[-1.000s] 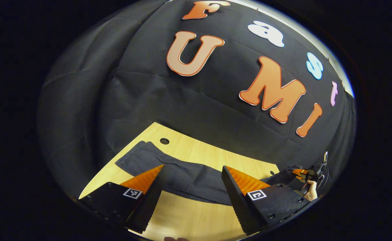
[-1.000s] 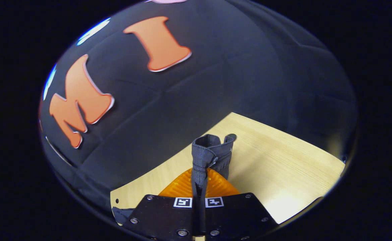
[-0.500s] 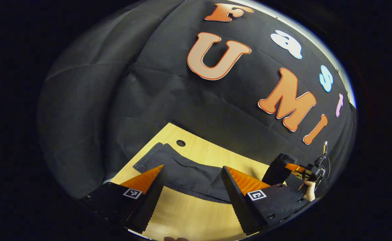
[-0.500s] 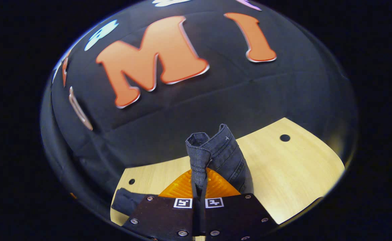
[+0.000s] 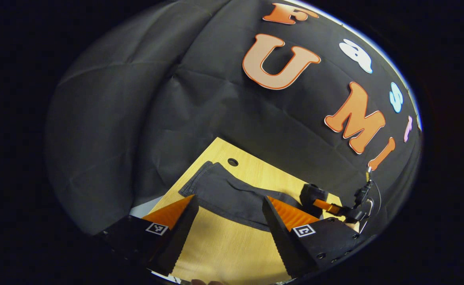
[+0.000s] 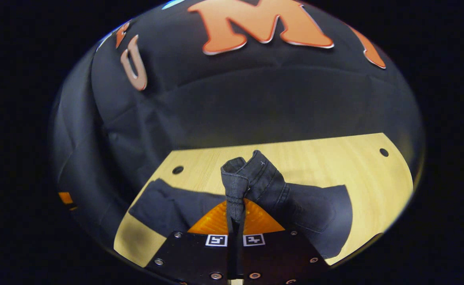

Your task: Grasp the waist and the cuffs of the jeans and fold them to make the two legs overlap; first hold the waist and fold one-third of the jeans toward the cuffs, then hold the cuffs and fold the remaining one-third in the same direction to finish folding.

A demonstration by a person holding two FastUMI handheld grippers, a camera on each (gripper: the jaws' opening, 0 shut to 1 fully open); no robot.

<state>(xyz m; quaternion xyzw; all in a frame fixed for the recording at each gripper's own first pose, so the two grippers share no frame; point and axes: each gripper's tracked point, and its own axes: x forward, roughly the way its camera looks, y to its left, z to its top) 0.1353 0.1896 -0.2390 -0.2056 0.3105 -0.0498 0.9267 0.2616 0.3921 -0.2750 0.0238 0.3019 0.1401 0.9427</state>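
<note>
Pinching a raised bunch of the dark jeans [image 6: 255,178], the right gripper [image 6: 235,221] is clamped on it above the counter [image 6: 323,158]. The left gripper [image 5: 228,213] has its fingers apart, holding nothing.

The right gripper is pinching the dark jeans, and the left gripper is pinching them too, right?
Not quite. The right gripper is shut on the jeans, as the right gripper view shows. But the left gripper is open: in the left gripper view its fingers stand wide apart above the wooden table, with the jeans lying beyond them and nothing held between.
</note>
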